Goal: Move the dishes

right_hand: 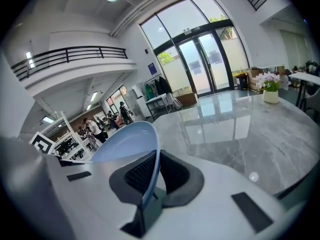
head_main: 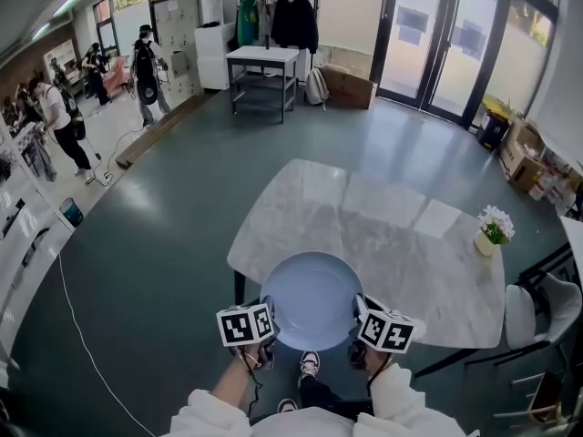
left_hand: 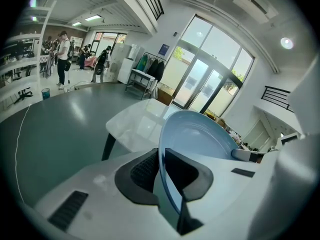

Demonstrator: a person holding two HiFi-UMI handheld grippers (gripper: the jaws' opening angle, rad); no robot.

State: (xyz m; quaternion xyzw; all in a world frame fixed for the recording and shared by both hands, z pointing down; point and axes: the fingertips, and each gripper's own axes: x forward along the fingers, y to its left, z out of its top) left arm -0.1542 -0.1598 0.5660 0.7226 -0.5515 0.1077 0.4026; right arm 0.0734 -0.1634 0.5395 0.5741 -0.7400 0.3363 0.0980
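Item: plate (head_main: 312, 299) – pale blue, round, shallow, hollow side up. It was held between two grippers over the near edge of the table (head_main: 392, 212); whether it touched the top could not be told.

Left gripper (head_main: 271, 318): jaws almost closed, pads pinching the plate's left rim. In the left gripper view the rim ran edge-on between the pads.

Right gripper (head_main: 356, 316): jaws likewise narrow, pads clamped on the opposite, right rim, which stood edge-on between them in the right gripper view.

Position: the plate spanned the gap between the two tools, with a marker cube just outside each rim.

Table: grey-white marble – a vase (head_main: 493, 230) of flowers near its right edge, well apart from the plate
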